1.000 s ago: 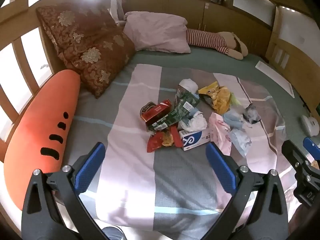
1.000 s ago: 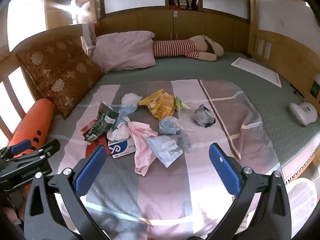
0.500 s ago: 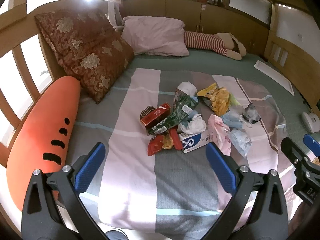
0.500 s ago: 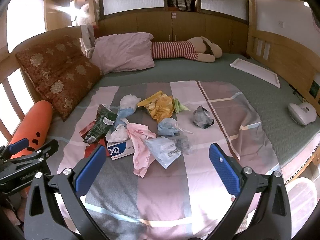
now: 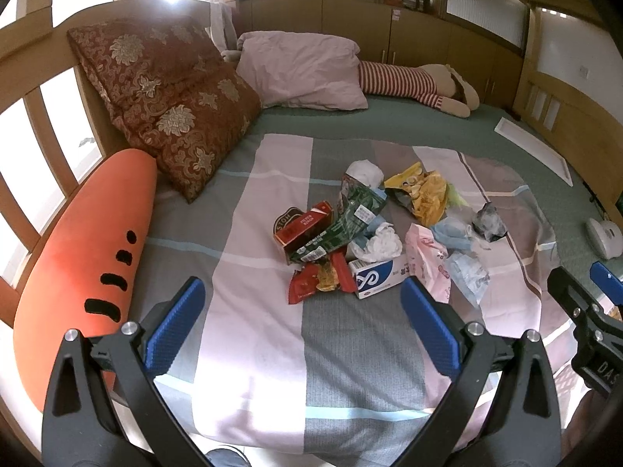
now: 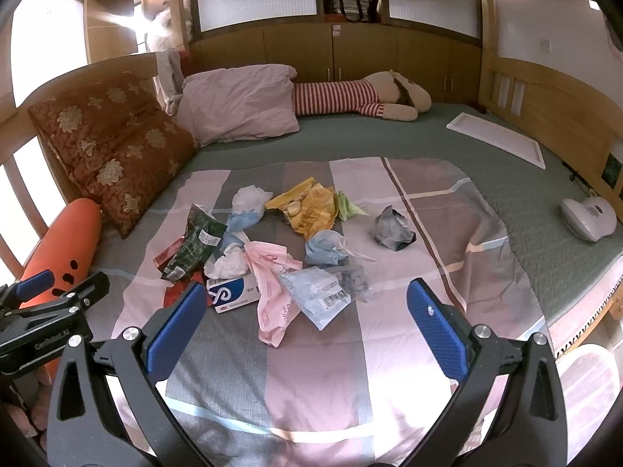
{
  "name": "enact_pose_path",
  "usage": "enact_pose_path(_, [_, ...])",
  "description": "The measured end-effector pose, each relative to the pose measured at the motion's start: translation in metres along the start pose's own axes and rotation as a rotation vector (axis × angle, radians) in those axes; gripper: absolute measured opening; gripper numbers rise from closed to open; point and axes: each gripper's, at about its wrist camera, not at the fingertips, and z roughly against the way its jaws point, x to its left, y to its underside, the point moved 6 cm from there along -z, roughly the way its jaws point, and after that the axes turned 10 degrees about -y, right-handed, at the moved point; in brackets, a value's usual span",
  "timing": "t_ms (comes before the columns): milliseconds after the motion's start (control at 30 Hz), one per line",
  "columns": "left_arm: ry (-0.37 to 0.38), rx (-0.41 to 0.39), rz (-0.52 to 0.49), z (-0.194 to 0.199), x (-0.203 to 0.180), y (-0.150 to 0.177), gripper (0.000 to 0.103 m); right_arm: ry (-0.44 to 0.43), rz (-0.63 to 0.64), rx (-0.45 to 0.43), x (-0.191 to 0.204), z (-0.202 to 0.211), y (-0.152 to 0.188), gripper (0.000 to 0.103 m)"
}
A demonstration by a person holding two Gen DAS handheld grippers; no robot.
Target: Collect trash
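A heap of trash lies mid-bed on a striped blanket (image 5: 272, 311): a red box (image 5: 301, 225), a dark green wrapper (image 5: 342, 225), a red snack wrapper (image 5: 317, 278), a white-and-blue carton (image 5: 375, 278), a pink bag (image 6: 270, 292), a yellow bag (image 6: 309, 210), a pale blue bag (image 6: 317, 297) and a grey crumpled bag (image 6: 391, 227). My left gripper (image 5: 301, 330) hangs open near the bed's front edge, short of the heap, nothing between its fingers. My right gripper (image 6: 305, 329) is open too, with the pink bag's tail between its pads in the view.
An orange carrot cushion (image 5: 85, 264) and a brocade pillow (image 5: 167, 105) line the left rail. A pink pillow (image 6: 237, 103) and striped plush toy (image 6: 350, 99) lie at the head. A white handheld device (image 6: 590, 216) and white flat board (image 6: 494, 140) sit right. A white bin (image 6: 584, 385) stands below the bed.
Both grippers have drawn back and risen slightly, so the heap sits a little farther off. Both stay open. Nothing in the heap has moved.
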Motion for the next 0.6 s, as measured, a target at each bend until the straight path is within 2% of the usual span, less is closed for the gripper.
enact_pose_path(600, [0.006,0.014,-0.014,-0.0013,0.001,-0.0025,0.1,-0.002,-0.004,-0.003,-0.0018,0.0005,-0.0006,0.101])
